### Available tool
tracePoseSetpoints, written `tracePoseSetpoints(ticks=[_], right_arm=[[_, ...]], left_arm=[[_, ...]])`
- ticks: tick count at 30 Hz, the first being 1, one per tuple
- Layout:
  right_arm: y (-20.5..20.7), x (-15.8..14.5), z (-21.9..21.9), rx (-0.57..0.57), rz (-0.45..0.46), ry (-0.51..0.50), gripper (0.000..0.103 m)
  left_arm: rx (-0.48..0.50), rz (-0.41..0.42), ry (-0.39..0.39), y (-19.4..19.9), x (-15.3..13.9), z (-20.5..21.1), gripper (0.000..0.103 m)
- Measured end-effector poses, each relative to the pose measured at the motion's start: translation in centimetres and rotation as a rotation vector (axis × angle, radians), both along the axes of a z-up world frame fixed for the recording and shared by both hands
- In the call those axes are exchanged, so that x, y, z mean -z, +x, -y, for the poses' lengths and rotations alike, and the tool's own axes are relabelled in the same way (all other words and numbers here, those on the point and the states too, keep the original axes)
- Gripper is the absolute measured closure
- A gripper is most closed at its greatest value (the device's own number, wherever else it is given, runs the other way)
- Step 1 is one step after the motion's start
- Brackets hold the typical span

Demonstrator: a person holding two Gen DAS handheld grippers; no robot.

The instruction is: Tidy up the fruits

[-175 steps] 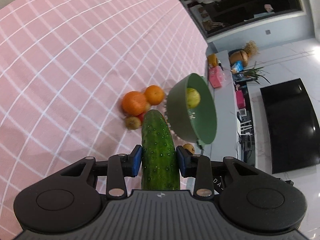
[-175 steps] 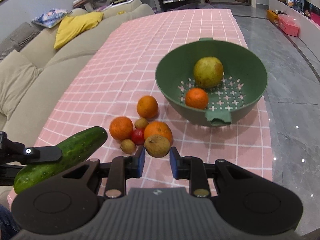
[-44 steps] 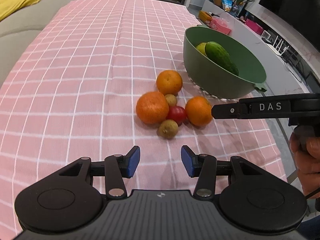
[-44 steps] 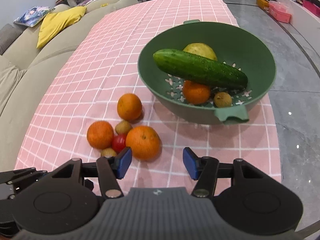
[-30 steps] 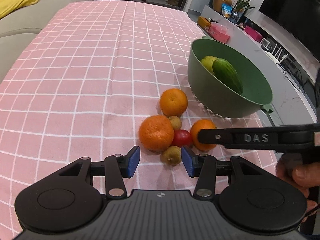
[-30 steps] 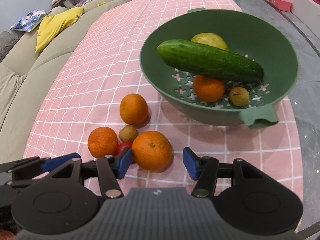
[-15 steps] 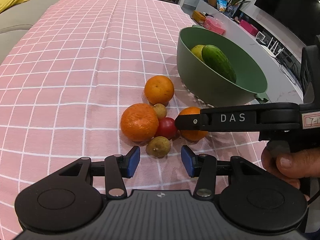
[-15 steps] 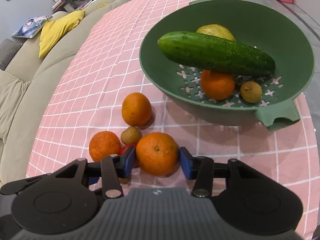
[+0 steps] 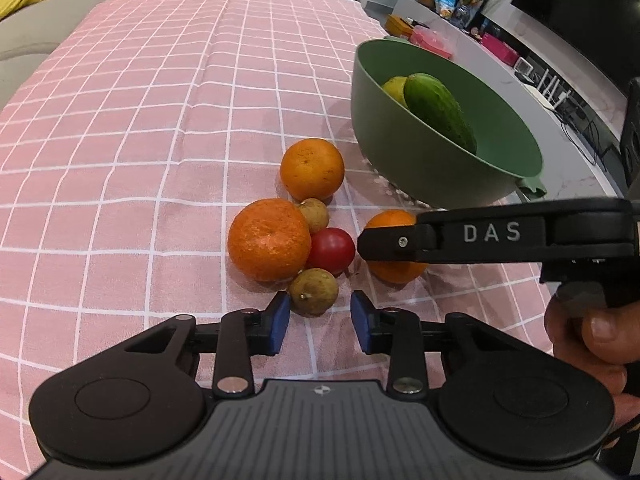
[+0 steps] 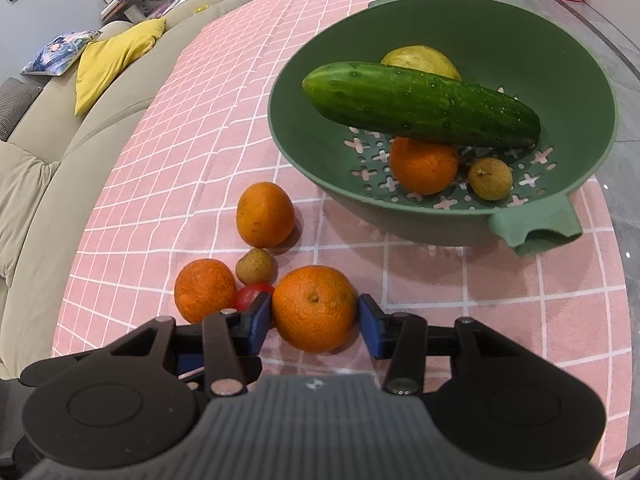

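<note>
A green colander bowl [image 10: 576, 80] holds a cucumber [image 10: 420, 104], a yellow-green fruit [image 10: 420, 60], an orange [image 10: 424, 166] and a small brown fruit [image 10: 490, 179]. On the pink checked cloth lie three oranges, a red tomato [image 9: 332, 250] and two small brown fruits. My right gripper [image 10: 315, 314] has its blue pads at both sides of the nearest orange [image 10: 314, 312], touching or nearly so. My left gripper [image 9: 320, 314] is open, its pads either side of a small brown fruit [image 9: 314, 291]. The right gripper's finger [image 9: 460, 236] crosses that orange in the left wrist view.
A beige sofa [image 10: 52, 168] with a yellow cushion [image 10: 112, 56] runs along the table's left side. The table's right edge drops to a grey floor [image 10: 628, 64]. A low cabinet with boxes and plants [image 9: 452, 4] and a dark TV [image 9: 580, 12] stand beyond the bowl.
The cucumber went from my left gripper into the bowl, and a small brown fruit too. Both grippers have moved in on the loose pile; the right pads have narrowed around the nearest orange.
</note>
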State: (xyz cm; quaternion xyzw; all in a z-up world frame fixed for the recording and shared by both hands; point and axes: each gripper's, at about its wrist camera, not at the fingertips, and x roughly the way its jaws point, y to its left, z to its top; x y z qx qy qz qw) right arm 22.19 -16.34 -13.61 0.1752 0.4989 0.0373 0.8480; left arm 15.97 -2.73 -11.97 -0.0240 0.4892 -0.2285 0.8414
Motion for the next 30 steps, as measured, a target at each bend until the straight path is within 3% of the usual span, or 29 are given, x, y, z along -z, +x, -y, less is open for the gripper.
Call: tracePoseSetpoints(ticks=[5,8,17,30], right_arm=[[0.0,0.0,0.0,0.000,0.000,0.000,0.059],[0.0,0.0,0.0,0.001,-0.001,-0.001,0.059],[-0.3,-0.3,0.3,-0.003,0.000,-0.003,0.059],[-2.2,-4.4,1.2,-0.023,0.055,0.025,0.060]], left_arm=[[-0.036,-0.004,-0.010,0.3,0.0,0.1,0.063],[-0.052,-0.001,-0.012,0.5,0.0,0.2,0.072],[-0.036,-0.010,-0.032,-0.2,-0.4,0.0,0.073],[0.007,0.087,-0.014,-1.7,-6.0,0.1,0.073]])
